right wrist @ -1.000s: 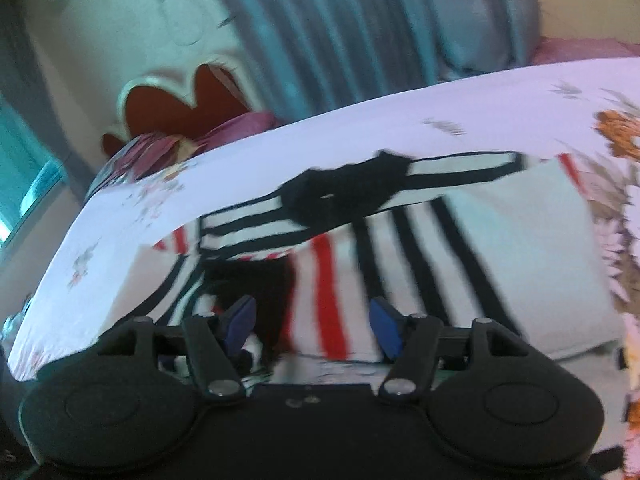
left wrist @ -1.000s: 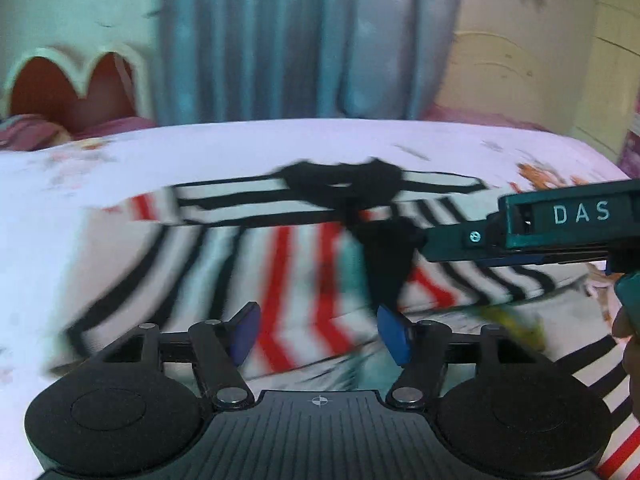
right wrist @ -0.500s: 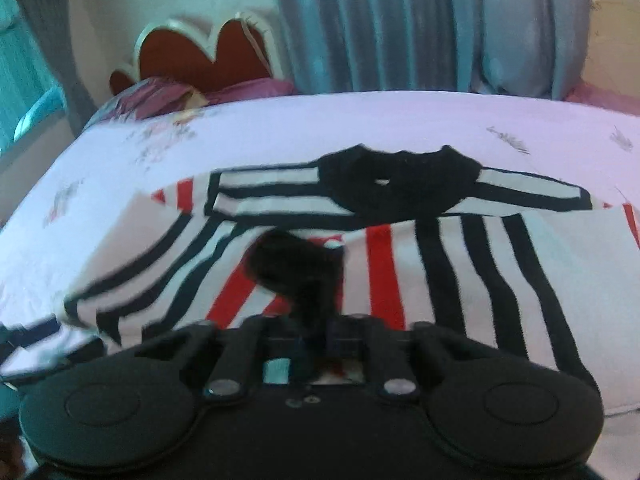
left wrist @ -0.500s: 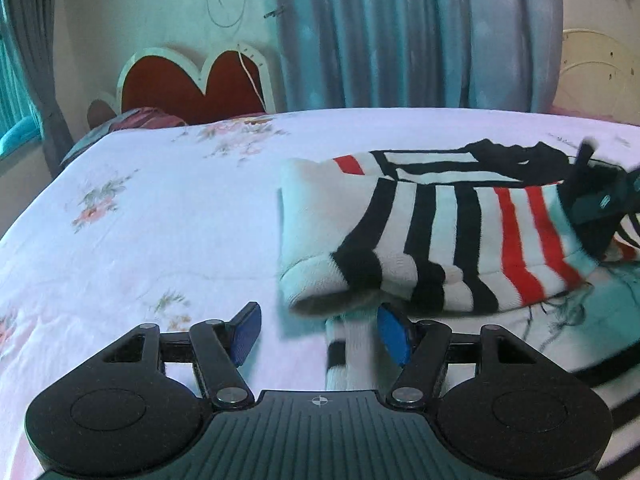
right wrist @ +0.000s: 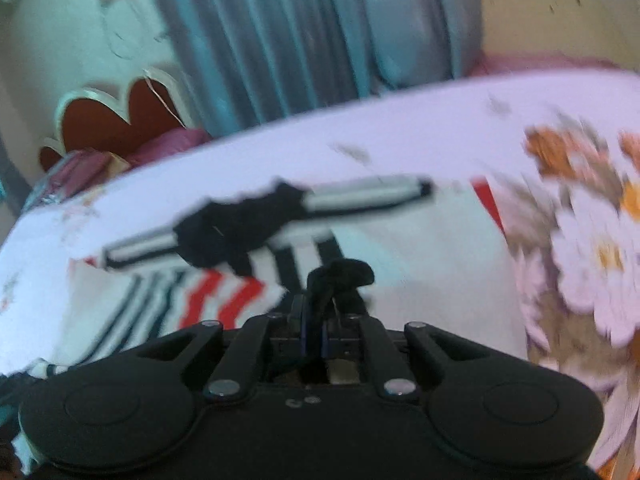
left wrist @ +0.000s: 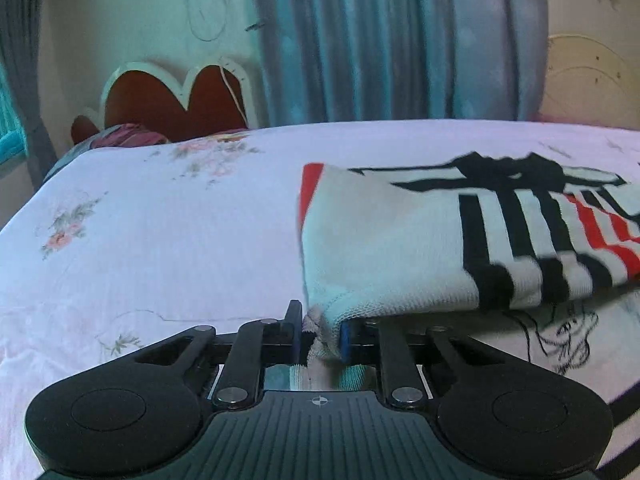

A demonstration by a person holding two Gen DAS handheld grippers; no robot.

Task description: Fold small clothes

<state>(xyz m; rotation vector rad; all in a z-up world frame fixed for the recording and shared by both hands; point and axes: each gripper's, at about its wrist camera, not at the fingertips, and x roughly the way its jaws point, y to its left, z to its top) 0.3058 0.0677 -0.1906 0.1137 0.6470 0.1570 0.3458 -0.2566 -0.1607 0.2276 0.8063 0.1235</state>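
1. Sweater: a small knitted sweater with black, white and red stripes (left wrist: 460, 240) lies on the bed with the white flower-printed sheet (left wrist: 160, 240), from the centre of the left wrist view out to 3 o'clock.
2. The left black two-finger gripper (left wrist: 320, 336) has its jaws drawn close together, and they pinch the white ribbed corner of the sweater at 6 o'clock of that view. The blue pads (left wrist: 345, 338) press against the cloth from both sides.
3. The right black two-finger gripper (right wrist: 314, 330) is closed almost fully. Between its jaws is a bunch of black knitted cloth (right wrist: 340, 276) that stands up just above the fingertips. It seems to belong to the same sweater, but the blur makes this not certain.
4. Only the left wrist view shows the white corner and the loose black threads (left wrist: 560, 328) that hang under the folded edge at 4 o'clock.
5. Only the right wrist view shows the sweater's black collar (right wrist: 240, 224) at 11 o'clock of the gripper, and the big orange and white flower print (right wrist: 592, 240) of the sheet at 3 o'clock. This view is blurred.
6. Both views show the blue-grey curtain (left wrist: 380, 40) at 12 o'clock and the red scalloped headboard with white border (left wrist: 168, 100) at 10 o'clock.
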